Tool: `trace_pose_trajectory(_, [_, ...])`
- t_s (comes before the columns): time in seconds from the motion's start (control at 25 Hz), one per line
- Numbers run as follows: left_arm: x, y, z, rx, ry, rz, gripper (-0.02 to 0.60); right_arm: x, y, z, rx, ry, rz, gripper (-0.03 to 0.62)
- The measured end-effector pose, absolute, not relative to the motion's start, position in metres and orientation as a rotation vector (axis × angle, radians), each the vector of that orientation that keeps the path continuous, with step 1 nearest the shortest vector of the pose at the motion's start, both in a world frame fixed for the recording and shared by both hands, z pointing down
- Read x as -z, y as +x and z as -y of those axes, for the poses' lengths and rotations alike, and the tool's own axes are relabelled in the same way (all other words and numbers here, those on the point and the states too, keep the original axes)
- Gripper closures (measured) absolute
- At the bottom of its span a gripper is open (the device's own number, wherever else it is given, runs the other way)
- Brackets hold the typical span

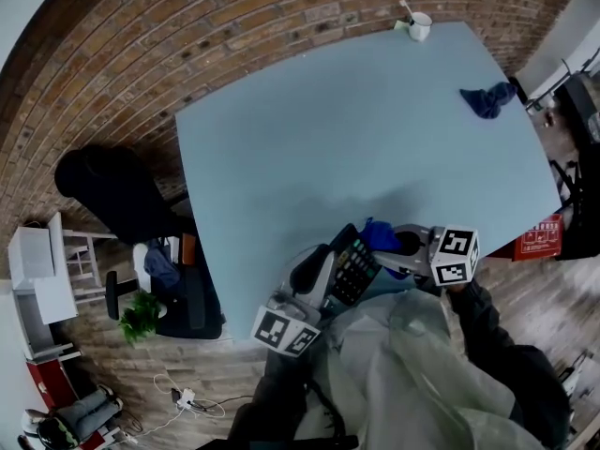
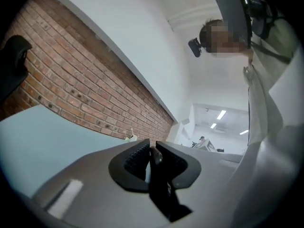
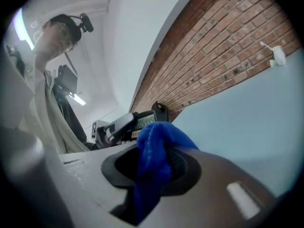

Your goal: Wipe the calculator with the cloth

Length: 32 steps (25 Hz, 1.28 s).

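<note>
**Calculator and cloth both gripped at the table's near edge**

The left gripper (image 2: 151, 152) has its jaws pressed together on the edge of a black flat calculator (image 1: 354, 270). The calculator is held just above the near edge of the pale blue tabletop (image 1: 328, 148), with its keys turned up toward the head view. The right gripper (image 3: 159, 161) pinches a bright blue fleecy cloth (image 3: 153, 146), which is bunched between the pads and spills out over them. In the head view the cloth sits at the calculator's far end; whether the two touch cannot be told. In the right gripper view the calculator's display shows digits just past the cloth.

Well apart from these, a dark blue crumpled rag (image 1: 487, 99) lies at the far right of the table. A white cup (image 1: 418, 26) stands at the far edge. A black office chair (image 1: 112, 190) stands left of the table, before the red brick wall (image 1: 281, 26).
</note>
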<state>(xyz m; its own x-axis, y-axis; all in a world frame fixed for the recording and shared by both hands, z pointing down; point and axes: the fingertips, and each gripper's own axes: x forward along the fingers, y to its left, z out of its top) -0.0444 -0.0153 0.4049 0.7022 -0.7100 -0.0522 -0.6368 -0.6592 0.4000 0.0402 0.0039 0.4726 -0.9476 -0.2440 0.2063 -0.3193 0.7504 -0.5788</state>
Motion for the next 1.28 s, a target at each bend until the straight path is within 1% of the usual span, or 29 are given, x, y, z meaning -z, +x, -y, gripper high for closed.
trace_pose_trajectory(0.08, [-0.407, -0.045, 0.016, 0.355, 2.508, 1.005, 0.534, -0.461, 0.041, 0.008, -1.005, 0.487, 2.889, 0.499])
trace_pose_trajectory(0.28, [-0.410, -0.045, 0.020, 0.495, 2.377, 0.957, 0.534, -0.430, 0.030, 0.037, -0.969, 0.491, 2.978, 0.499])
trace_pose_trajectory(0.4, [-0.418, -0.065, 0.026, 0.563, 2.266, 1.008, 0.534, -0.444, 0.029, 0.022, -1.030, 0.390, 2.908, 0.499])
trace_pose_trajectory(0.52, [-0.429, -0.086, 0.030, 0.611, 2.174, 1.043, 0.534, -0.465, 0.035, -0.007, -1.163, 0.299, 2.833, 0.499])
trace_pose_trajectory(0.68, [-0.435, -0.088, 0.032, 0.625, 2.145, 1.019, 0.534, -0.478, 0.043, -0.021, -1.296, 0.277, 2.790, 0.499])
trace_pose_trajectory(0.8, [-0.431, -0.083, 0.033, 0.638, 2.165, 0.984, 0.534, -0.473, 0.040, -0.008, -1.258, 0.316, 2.812, 0.499])
trace_pose_trajectory(1.0, [-0.427, -0.068, 0.032, 0.645, 2.180, 0.897, 0.532, -0.453, 0.026, 0.024, -1.102, 0.363, 2.873, 0.497])
trace_pose_trajectory(1.16, [-0.432, -0.082, 0.036, 0.694, 2.112, 0.942, 0.534, -0.445, 0.017, 0.026, -1.097, 0.362, 2.882, 0.497])
trace_pose_trajectory(1.28, [-0.437, -0.097, 0.037, 0.721, 2.078, 1.015, 0.534, -0.453, 0.027, 0.003, -1.099, 0.267, 2.838, 0.497])
